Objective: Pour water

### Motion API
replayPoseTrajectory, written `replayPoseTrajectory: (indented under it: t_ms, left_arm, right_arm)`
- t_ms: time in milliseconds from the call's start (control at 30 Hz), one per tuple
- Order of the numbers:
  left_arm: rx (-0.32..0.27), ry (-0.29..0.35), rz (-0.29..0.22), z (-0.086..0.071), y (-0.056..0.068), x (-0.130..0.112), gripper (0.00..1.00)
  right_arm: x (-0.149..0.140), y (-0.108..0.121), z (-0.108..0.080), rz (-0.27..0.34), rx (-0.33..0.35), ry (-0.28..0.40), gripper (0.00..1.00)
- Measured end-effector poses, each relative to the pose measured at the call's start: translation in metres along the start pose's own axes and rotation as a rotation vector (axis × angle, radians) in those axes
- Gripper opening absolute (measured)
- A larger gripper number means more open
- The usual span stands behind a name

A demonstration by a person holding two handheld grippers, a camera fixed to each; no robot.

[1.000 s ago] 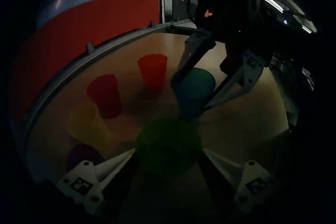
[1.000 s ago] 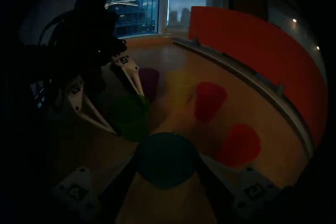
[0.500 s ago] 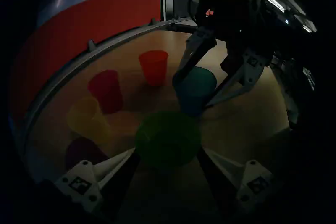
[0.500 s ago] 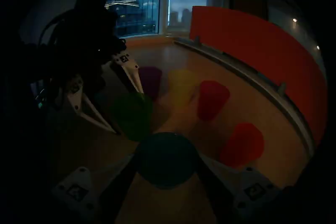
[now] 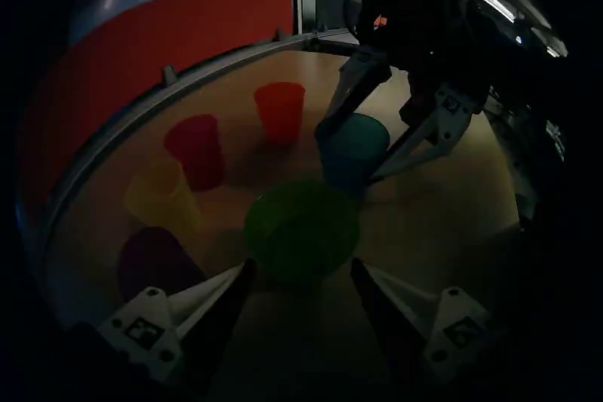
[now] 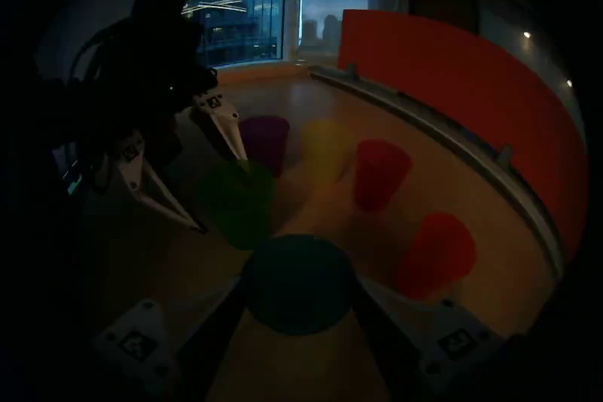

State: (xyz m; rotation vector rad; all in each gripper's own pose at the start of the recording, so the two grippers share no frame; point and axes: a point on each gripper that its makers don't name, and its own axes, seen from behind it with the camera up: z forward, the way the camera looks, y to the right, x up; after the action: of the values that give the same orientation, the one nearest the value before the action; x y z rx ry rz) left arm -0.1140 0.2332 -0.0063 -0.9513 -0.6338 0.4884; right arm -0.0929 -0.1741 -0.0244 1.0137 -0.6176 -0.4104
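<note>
A: Both tongs clamped: left gripper (image 5: pixel 300 270) on green cup (image 5: pixel 301 230), right gripper (image 6: pixel 298 293) on teal cup (image 6: pixel 298 277). The cups sit just beside each other over the table (image 5: pixel 430 206).
B: Nearby?
A: orange cup (image 5: pixel 280 112), red cup (image 5: pixel 196 149), yellow cup (image 5: pixel 160 198) and purple cup (image 5: pixel 151 262), in an arc along the partition (image 5: pixel 151 40).
B: Right gripper view adds a window (image 6: pixel 226 10). Too dim to make out water.

Row of cups (image 5: pixel 196 149) on table (image 5: pixel 452 198), along rail (image 5: pixel 151 104)

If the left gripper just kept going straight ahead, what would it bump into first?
The green cup, right between the fingers of the left gripper. Beyond it, slightly to the right, comes the teal cup, though depth is hard to judge in this dim view.
</note>
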Motion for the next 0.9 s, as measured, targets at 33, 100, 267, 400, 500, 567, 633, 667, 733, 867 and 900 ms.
replayPoseTrajectory:
  t_ms: [33, 100, 267, 400, 500, 567, 633, 667, 733, 867, 900]
  left_arm:
    - [0.001, 0.000, -0.001, -0.001, 0.000, -0.001, 0.91]
    - [0.003, -0.001, -0.004, -0.003, 0.000, -0.003, 0.91]
    - [0.006, -0.007, -0.007, -0.005, 0.001, -0.008, 0.92]
    - [0.007, -0.009, -0.009, -0.007, 0.003, -0.009, 0.92]
    - [0.003, -0.007, -0.013, -0.010, 0.004, -0.009, 0.92]
    - [0.003, -0.005, -0.018, -0.011, 0.005, -0.009, 0.92]
    - [0.006, -0.002, -0.021, -0.013, 0.004, -0.009, 0.92]
    - [0.009, 0.000, -0.023, -0.014, 0.003, -0.008, 0.92]
    - [0.016, 0.004, -0.026, -0.016, 0.002, -0.009, 0.93]
    - [0.030, 0.012, -0.038, -0.021, 0.000, -0.010, 0.93]
    - [0.033, 0.014, -0.041, -0.023, -0.001, -0.010, 0.93]
  right_arm:
    - [-0.001, 0.000, -0.001, 0.002, -0.001, 0.000, 0.98]
    - [-0.003, 0.000, -0.002, 0.006, -0.004, -0.001, 0.98]
    - [-0.006, -0.001, -0.005, 0.017, -0.008, 0.002, 0.98]
    - [-0.006, -0.001, -0.006, 0.024, -0.012, 0.001, 0.98]
    - [-0.008, -0.002, -0.006, 0.020, -0.015, -0.008, 0.98]
    - [-0.010, -0.002, -0.007, 0.017, -0.021, -0.010, 0.98]
    - [-0.010, -0.003, -0.008, 0.015, -0.025, -0.010, 0.98]
    - [-0.010, -0.003, -0.009, 0.014, -0.027, -0.008, 0.98]
    - [-0.010, -0.004, -0.011, 0.018, -0.031, -0.005, 0.98]
    - [-0.013, -0.004, -0.016, 0.031, -0.043, -0.002, 0.98]
    - [-0.014, -0.004, -0.018, 0.034, -0.047, -0.002, 0.98]
